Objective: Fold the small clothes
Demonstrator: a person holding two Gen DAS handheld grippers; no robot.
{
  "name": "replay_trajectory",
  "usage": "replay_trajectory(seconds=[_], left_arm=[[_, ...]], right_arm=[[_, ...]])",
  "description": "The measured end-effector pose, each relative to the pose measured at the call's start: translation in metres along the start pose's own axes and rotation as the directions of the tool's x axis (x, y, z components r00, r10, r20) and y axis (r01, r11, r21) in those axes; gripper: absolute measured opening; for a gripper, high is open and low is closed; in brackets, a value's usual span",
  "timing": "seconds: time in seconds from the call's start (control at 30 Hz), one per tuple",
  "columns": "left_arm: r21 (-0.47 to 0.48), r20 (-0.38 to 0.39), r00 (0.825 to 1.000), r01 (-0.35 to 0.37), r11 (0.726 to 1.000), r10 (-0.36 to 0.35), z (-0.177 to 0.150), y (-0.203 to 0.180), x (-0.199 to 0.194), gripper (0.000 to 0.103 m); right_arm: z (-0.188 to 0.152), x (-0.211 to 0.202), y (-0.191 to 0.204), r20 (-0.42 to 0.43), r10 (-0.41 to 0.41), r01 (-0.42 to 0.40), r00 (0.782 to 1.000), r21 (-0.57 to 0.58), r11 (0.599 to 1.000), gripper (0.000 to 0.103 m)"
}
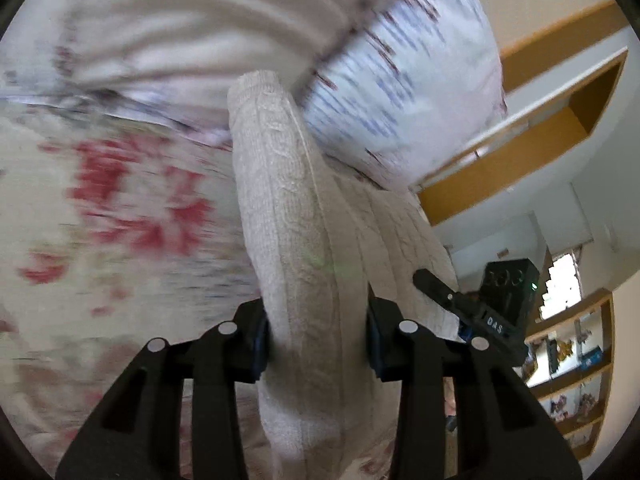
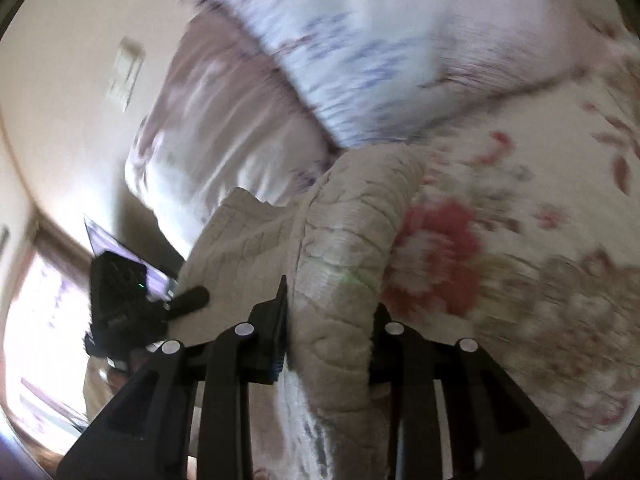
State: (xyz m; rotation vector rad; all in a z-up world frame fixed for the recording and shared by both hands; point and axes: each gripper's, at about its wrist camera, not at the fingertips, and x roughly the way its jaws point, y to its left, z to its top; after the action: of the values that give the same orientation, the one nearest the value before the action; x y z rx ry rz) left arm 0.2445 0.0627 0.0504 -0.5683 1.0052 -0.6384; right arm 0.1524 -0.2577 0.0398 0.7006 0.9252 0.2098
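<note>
Visibility: both views were smeared by motion blur; the floral bedspread [image 1: 100,208] and the pillow [image 1: 404,92] showed only as streaked colour, and the garment's full outline was cut off below the fingers in each view.
Garment: a cream cable-knit garment [image 1: 296,216] hung raised over the bedspread, bunched into thick rolls, its type not determinable.
Left gripper [image 1: 316,344]: jaws were clamped narrowly on a roll of the knit, which ran up between the pads and away from the camera.
Right gripper [image 2: 328,344]: jaws pinched another fold of the same garment [image 2: 348,248], the fabric filling the gap between the pads.
Left wrist view only: the right gripper's black body [image 1: 504,312] appeared at the knit's far edge, with wooden shelving [image 1: 576,364] behind it.
Right wrist view only: the left gripper's body [image 2: 120,296] was seen beside a flat stretch of the knit, against a bright window [image 2: 44,320].
</note>
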Motion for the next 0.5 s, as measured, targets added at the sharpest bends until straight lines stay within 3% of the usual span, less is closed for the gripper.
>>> replay_trajectory(seconds=[0.07,0.13,0.17,0.2,0.3,0.5], left_arm=[[-0.031,0.028,0.997,-0.064,0.997,0.065,0.002,0.023,-0.011,0.041],[-0.071,0.029,0.986,-0.163,0.984,0.165,0.002,0.046,-0.007,0.044],[-0.09,0.014,0.98,-0.198,0.976,0.201,0.0,0.056,-0.002,0.049],[-0.118,0.019,0.983,-0.181,0.976,0.184,-0.005,0.065,0.001,0.05],[-0.103,0.056,0.984,-0.164,0.981,0.17,-0.01,0.063,-0.007,0.052],[0.02,0.171,0.949,-0.27,0.963,0.263,-0.024,0.036,-0.037,0.073]], right_arm=[[-0.003,0.025,0.017,-0.022,-0.052,0.05,0.998,-0.073,0.996,0.028],[-0.007,0.06,0.015,-0.106,-0.119,0.111,0.987,-0.077,0.991,0.029],[-0.009,0.073,0.011,-0.135,-0.173,0.166,0.976,-0.067,0.984,0.038],[-0.01,0.076,0.007,-0.142,-0.187,0.18,0.972,-0.059,0.982,0.041],[-0.005,0.068,-0.005,-0.163,-0.129,0.134,0.978,0.016,0.991,0.041],[0.012,0.035,-0.019,-0.076,-0.112,0.118,0.991,0.079,0.99,0.041]])
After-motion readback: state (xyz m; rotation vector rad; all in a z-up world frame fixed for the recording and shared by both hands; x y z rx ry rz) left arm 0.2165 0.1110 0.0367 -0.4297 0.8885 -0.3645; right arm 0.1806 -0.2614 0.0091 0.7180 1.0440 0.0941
